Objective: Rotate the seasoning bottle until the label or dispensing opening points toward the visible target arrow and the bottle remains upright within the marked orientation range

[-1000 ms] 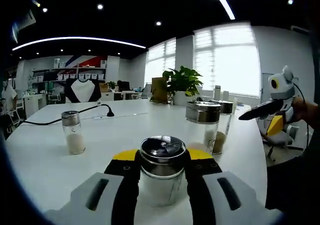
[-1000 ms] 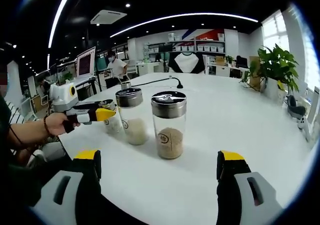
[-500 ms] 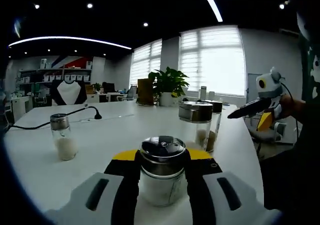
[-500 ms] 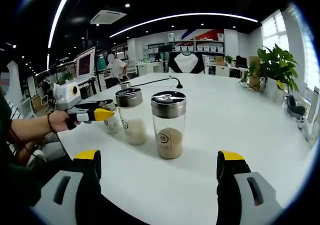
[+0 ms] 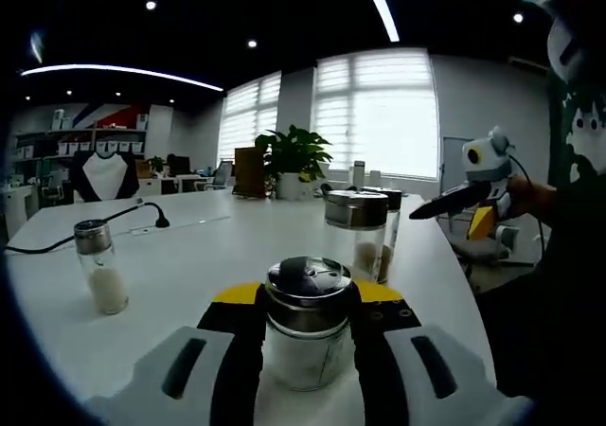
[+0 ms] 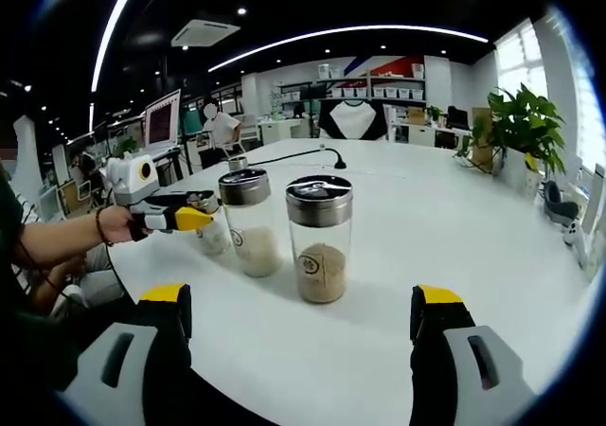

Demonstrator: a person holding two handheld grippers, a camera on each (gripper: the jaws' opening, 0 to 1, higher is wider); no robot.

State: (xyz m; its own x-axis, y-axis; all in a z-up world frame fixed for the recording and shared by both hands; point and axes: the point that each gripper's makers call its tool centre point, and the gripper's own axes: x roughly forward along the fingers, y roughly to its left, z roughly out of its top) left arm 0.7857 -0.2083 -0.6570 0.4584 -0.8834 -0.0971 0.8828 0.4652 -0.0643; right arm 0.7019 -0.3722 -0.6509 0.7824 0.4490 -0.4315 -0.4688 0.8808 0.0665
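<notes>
Seasoning bottle (image 5: 308,336), base hidden, sits clamped in left claw (image 5: 308,327); right claw (image 6: 303,322) gapes wide.

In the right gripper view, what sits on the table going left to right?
Left gripper shut on a small bottle → bottle with white contents → bottle with brown contents → potted plant at the far right edge.
</notes>
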